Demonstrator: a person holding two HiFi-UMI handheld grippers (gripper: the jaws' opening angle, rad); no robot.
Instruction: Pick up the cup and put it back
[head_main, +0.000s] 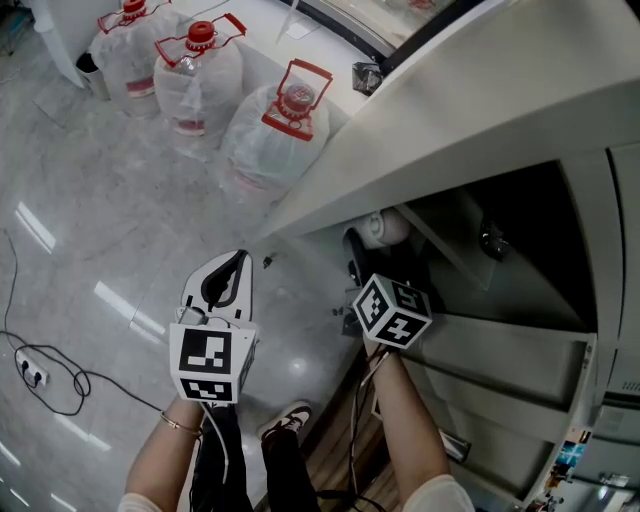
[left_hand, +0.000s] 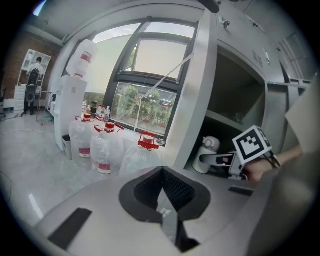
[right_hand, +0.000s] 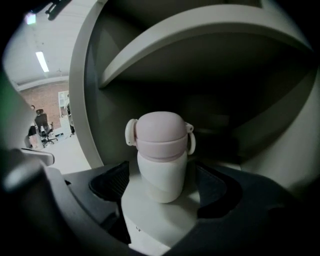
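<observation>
The cup (right_hand: 162, 155), white with a pale pink lid and a small handle, stands upright and on its own base in a dark compartment of the open cabinet (right_hand: 82, 110), under a shelf board. The right gripper (right_hand: 162, 192) reaches into that compartment with its jaws spread wide, one to each side of the cup's lower body. A gap shows on both sides, so the pads do not press on the cup and nothing is being carried. The left gripper (left_hand: 163, 190) hangs outside the cabinet, well apart from the cup. Its jaws are pressed together on nothing, and it seems to have no part in the job. By these pictures alone the cup is at rest in its place and free of any grip, which fits either end of the task. It may be the approach before the grasp or the letting-go after the return, and I cannot tell which. If it is the approach, everything is left to do: close on the cup, lift it clear of the cabinet and set it back. If it is the release, the cup looks properly returned, upright and steady. Only drawing the right gripper straight back without knocking the lid would then remain.
</observation>
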